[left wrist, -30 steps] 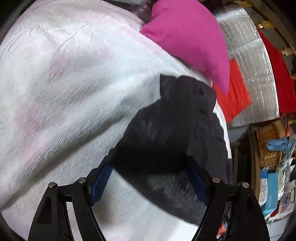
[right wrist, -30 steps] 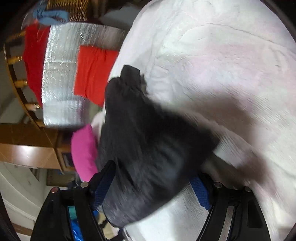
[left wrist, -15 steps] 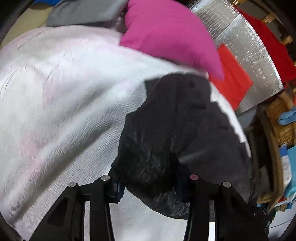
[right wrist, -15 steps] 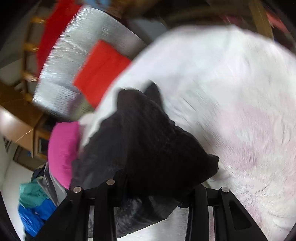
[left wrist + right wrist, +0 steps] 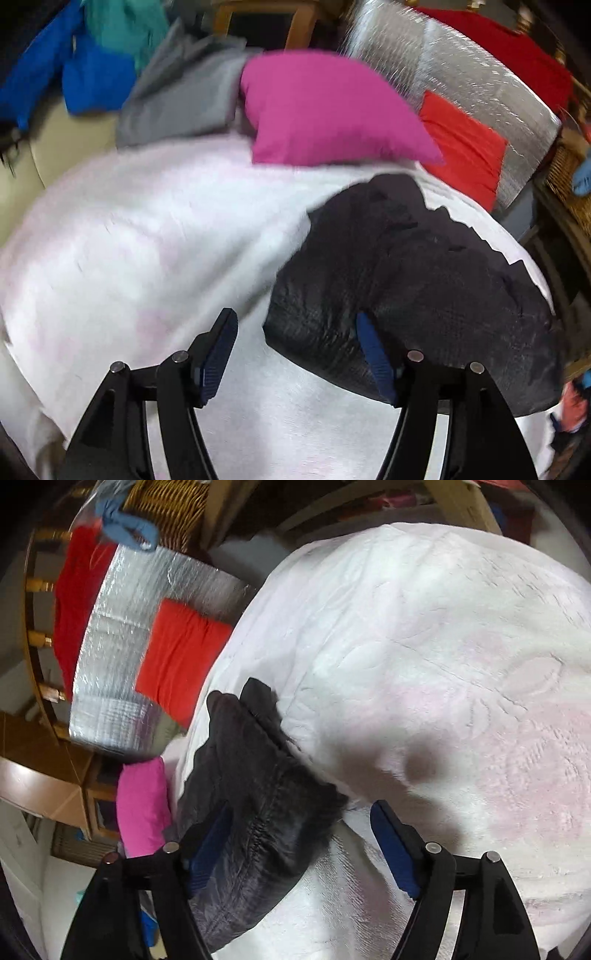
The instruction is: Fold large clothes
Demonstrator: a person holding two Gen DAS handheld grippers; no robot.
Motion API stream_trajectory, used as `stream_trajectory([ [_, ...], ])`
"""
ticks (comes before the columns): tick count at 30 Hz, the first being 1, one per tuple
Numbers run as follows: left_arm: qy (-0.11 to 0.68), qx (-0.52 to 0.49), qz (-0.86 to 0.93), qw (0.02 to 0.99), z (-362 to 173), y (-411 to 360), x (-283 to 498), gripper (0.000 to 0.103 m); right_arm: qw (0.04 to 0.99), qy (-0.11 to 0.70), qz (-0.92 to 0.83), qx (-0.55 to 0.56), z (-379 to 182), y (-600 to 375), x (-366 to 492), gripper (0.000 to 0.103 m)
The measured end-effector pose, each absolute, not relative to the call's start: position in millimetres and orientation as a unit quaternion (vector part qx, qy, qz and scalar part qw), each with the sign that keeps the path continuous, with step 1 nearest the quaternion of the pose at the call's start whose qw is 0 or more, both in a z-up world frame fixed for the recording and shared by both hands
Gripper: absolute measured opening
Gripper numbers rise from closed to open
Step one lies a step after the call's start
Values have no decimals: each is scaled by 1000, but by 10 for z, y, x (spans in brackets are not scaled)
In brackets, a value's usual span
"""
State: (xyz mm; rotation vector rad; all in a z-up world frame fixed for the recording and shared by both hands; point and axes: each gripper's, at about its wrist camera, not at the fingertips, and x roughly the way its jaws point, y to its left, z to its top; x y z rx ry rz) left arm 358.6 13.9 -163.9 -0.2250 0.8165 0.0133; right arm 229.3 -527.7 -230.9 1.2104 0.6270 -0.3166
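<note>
Both grippers, left (image 5: 291, 354) and right (image 5: 299, 843), have just spread their jaws, releasing the black garment (image 5: 413, 280) folded on the bed (image 5: 147, 236).

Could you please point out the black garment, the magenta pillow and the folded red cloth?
black garment (image 5: 424, 280), left wrist view, middle of the bundle.
magenta pillow (image 5: 325, 110), left wrist view, centre of its face.
folded red cloth (image 5: 181, 657), right wrist view, middle.

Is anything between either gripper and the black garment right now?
Nothing visible. Both grippers' jaws have just reopened; the black garment lies on the white blanket, right at the left gripper and the right gripper.
</note>
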Motion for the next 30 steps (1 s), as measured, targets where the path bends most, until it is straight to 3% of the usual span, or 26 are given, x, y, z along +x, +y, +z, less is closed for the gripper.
stream_trajectory([
  [10, 315, -20, 17, 949, -1375, -44, 3366, 71, 773, 305, -96, 548, -2272, -4991, 2493, 80],
  [19, 305, -7, 19, 952, -1347, -118, 3358, 72, 799, 337, -102, 487, -2173, -4611, 2722, 82],
  [30, 330, -15, -4, 944, -1422, -202, 3223, 73, 805, 312, -125, 490, -2056, -4701, 2401, 82],
])
